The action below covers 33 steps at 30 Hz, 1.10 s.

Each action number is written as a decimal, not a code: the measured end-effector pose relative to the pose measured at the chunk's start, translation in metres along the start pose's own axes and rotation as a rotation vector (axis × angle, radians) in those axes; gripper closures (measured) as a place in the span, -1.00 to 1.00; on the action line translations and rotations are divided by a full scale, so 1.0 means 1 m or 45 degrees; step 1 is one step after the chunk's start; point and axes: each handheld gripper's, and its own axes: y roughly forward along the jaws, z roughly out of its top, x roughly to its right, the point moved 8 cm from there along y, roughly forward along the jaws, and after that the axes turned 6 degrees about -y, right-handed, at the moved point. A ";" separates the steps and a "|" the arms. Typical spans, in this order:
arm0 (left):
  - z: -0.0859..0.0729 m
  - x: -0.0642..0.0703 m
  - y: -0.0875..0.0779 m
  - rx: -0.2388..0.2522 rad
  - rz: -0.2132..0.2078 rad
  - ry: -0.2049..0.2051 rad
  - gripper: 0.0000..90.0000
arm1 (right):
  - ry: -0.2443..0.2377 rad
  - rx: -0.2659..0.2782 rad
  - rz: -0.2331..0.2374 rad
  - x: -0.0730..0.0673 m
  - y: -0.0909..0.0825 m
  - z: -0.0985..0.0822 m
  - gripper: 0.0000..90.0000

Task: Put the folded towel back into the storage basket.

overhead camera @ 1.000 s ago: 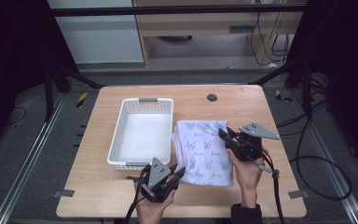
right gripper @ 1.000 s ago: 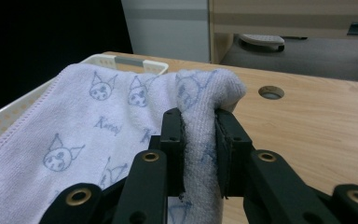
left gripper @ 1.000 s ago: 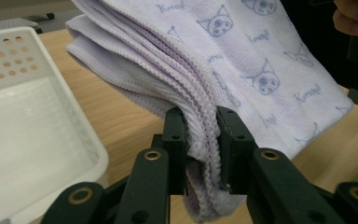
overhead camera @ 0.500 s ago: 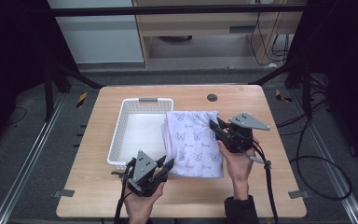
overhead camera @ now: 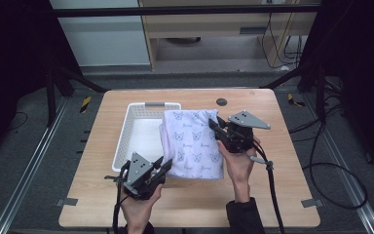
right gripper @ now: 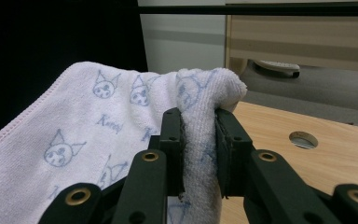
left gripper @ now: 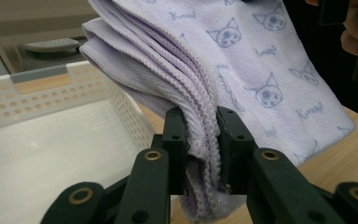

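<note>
White basket (overhead camera: 126, 141) just beside towel (overhead camera: 192, 141)

Both grippers matte black, linkage jaws with brass-ringed pivot holes and small screws in the pads. Left gripper (overhead camera: 161, 168) and right gripper (overhead camera: 215, 127) each carry a grey three-cornered plate with dark dots. Black cables trail back. Dark sleeve (overhead camera: 246, 214) on right forearm.

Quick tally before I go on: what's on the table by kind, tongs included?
Towels: 1, the folded lilac towel
Baskets: 1, the white basket
Tongs: 2, left tongs and right tongs, both clamped on the towel
Total: 4
</note>
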 end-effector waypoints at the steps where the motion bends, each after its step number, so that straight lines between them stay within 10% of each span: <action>1: 0.001 -0.003 -0.001 0.005 0.006 -0.008 0.65 | 0.000 0.004 0.003 -0.003 0.004 0.003 0.67; 33: 0.014 -0.067 -0.022 0.084 0.170 -0.115 0.65 | -0.037 0.047 0.066 -0.047 0.064 0.031 0.67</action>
